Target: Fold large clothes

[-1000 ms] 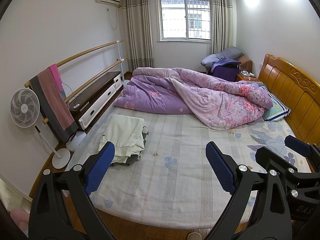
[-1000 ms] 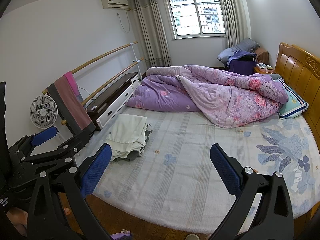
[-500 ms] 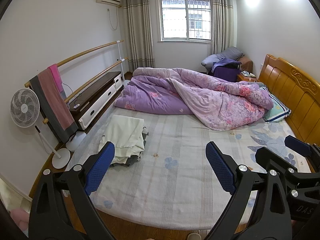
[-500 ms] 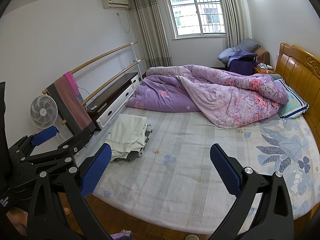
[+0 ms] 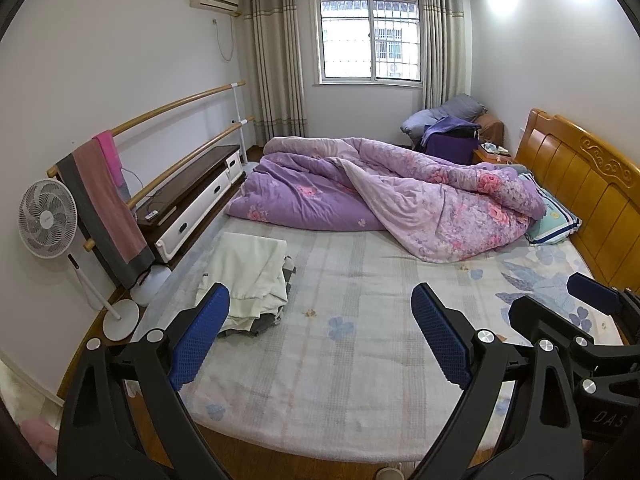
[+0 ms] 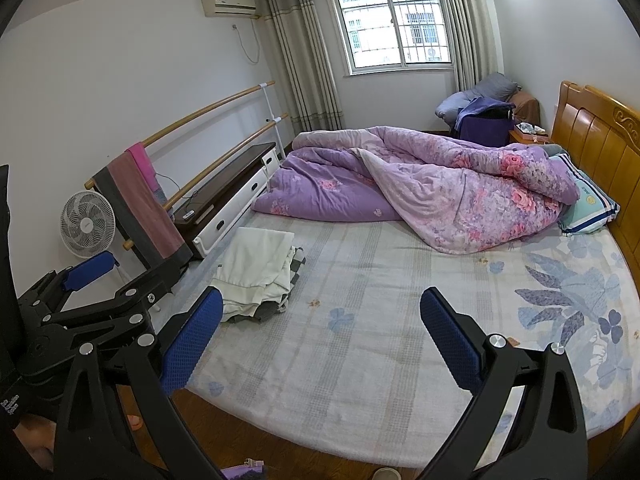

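A folded cream garment [image 5: 248, 272] lies on a small pile with checked cloth under it, on the left side of the bed [image 5: 360, 360]; it also shows in the right wrist view [image 6: 256, 268]. My left gripper [image 5: 320, 336] is open and empty, held above the bed's near edge, to the right of the pile. My right gripper [image 6: 320, 340] is open and empty, at the same near edge. Each gripper shows at the edge of the other's view.
A crumpled purple floral duvet [image 5: 384, 204] covers the far half of the bed. A wooden headboard [image 5: 580, 192] and a pillow [image 5: 554, 220] are at right. A low cabinet [image 5: 192, 204], rails with hung towels [image 5: 104, 204] and a fan [image 5: 48, 220] stand left.
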A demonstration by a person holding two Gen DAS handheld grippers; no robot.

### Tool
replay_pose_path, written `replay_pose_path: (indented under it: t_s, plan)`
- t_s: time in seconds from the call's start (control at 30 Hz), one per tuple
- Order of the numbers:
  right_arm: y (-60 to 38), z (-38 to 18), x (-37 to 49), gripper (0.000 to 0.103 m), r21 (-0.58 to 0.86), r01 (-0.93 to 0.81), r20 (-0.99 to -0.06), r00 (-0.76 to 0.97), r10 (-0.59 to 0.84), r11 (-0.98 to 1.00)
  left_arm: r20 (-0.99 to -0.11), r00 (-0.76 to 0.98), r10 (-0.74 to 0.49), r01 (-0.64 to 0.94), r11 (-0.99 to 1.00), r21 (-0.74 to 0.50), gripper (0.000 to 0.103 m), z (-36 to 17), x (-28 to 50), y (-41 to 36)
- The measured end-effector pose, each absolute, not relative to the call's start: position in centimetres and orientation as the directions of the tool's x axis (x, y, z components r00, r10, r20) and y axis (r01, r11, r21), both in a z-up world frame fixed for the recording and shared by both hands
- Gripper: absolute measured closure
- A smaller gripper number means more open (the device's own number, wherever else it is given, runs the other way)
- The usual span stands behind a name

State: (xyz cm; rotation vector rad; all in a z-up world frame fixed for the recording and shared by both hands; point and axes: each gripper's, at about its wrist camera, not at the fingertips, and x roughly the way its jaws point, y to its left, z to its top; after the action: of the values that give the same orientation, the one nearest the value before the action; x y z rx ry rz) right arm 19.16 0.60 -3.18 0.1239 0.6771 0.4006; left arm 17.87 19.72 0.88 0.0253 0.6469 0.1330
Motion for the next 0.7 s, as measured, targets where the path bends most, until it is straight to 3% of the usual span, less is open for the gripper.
replay_pose_path:
  t_s: [0.7]
  plan:
    - [0.65, -3.69, 19.71, 0.008, 0.248, -0.315, -0.594, 0.698, 0.401, 0.916, -0.602, 0.787, 0.136, -0.119, 0.991, 0.068, 0.01, 0.49, 18.39, 19.78]
